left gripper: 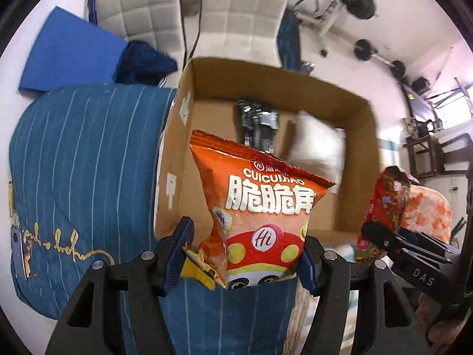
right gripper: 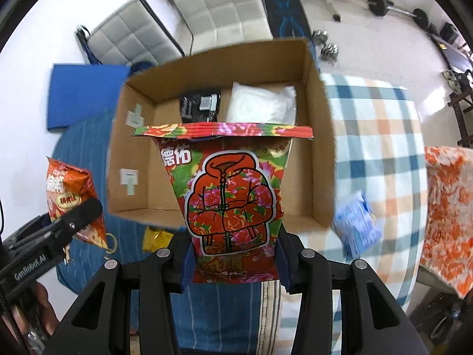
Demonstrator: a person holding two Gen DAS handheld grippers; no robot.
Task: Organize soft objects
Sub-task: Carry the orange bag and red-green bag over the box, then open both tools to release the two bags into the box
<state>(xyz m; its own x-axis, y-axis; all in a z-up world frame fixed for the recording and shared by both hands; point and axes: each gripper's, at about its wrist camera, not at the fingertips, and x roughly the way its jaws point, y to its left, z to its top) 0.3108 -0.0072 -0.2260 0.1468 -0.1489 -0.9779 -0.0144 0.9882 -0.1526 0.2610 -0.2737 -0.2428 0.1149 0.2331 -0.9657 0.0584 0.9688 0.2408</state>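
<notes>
My left gripper (left gripper: pixel 245 254) is shut on an orange snack bag (left gripper: pixel 260 207) and holds it upright in front of an open cardboard box (left gripper: pixel 180 136). My right gripper (right gripper: pixel 233 263) is shut on a red flowered packet (right gripper: pixel 233 195), held upright over the near side of the same box (right gripper: pixel 130 153). Inside the box lie a black packet (right gripper: pixel 198 106) and a white soft pack (right gripper: pixel 263 106). The orange bag also shows at the left of the right wrist view (right gripper: pixel 71 195), and the flowered packet at the right of the left wrist view (left gripper: pixel 381 204).
The box rests on a blue striped cushion (left gripper: pixel 82 183) and a plaid blanket (right gripper: pixel 378 136). A blue packet (right gripper: pixel 357 224) and a yellow packet (right gripper: pixel 155 236) lie near the box. An orange flowered cloth (right gripper: pixel 446 207) is at right. White padded seats (right gripper: pixel 218 9) and barbells (right gripper: pixel 393 6) stand beyond.
</notes>
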